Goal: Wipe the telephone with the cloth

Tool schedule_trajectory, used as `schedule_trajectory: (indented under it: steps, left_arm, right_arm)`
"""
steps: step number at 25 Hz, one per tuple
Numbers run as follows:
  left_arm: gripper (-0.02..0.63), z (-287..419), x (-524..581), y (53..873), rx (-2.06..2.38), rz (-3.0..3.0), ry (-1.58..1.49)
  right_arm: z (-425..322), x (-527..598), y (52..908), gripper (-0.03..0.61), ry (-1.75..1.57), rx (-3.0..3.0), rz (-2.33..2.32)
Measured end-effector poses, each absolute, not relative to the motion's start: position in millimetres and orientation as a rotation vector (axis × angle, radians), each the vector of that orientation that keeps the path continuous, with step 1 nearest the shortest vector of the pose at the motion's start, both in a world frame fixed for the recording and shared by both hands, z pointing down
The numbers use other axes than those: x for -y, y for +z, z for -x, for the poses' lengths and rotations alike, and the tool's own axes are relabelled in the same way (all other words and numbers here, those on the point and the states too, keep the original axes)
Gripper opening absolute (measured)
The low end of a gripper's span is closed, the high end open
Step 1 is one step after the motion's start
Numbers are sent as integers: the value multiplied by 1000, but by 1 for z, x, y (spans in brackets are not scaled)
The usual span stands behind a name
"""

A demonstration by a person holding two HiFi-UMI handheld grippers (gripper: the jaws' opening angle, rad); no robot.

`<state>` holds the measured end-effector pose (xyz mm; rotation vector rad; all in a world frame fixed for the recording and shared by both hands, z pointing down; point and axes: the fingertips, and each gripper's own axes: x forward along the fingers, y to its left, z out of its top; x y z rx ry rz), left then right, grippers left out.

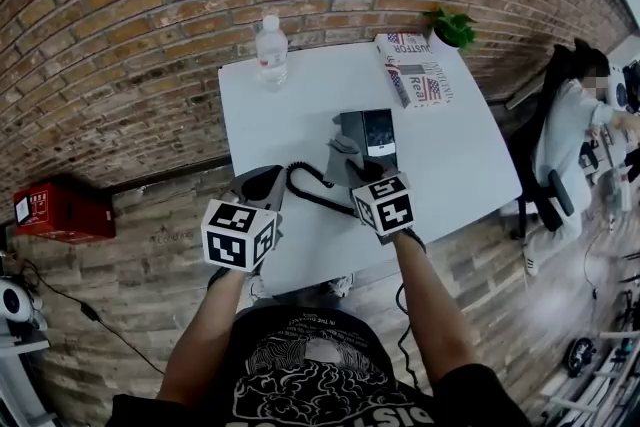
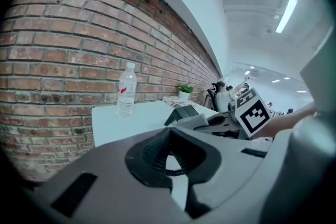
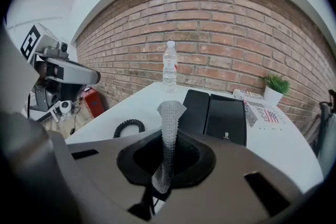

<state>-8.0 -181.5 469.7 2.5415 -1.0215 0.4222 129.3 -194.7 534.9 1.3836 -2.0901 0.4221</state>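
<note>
A black telephone (image 1: pixel 366 133) lies on the white table (image 1: pixel 290 105), its coiled cord (image 1: pixel 308 187) trailing toward the near edge. My right gripper (image 1: pixel 357 171) hovers over the phone's near end, shut on a grey cloth (image 1: pixel 344 147). In the right gripper view the cloth (image 3: pixel 169 123) stands up as a narrow strip between the jaws of the gripper (image 3: pixel 166 162), with the telephone (image 3: pixel 216 118) just beyond. My left gripper (image 1: pixel 258 185) hangs over the near left part of the table, beside the cord. In its own view the left gripper (image 2: pixel 169 140) is shut on nothing.
A clear water bottle (image 1: pixel 271 48) stands at the table's far left edge. Stacked books (image 1: pixel 416 73) and a small potted plant (image 1: pixel 455 27) occupy the far right corner. A brick wall runs behind. A seated person (image 1: pixel 570 145) is to the right, and a red box (image 1: pixel 60 208) sits on the floor to the left.
</note>
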Motion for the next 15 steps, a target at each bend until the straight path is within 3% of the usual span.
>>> schedule_trajectory:
  steps: [15]
  left_arm:
    - [5, -9, 173, 478, 891, -2581, 454]
  right_arm:
    - [-130, 150, 556, 11, 534, 2064, -1407]
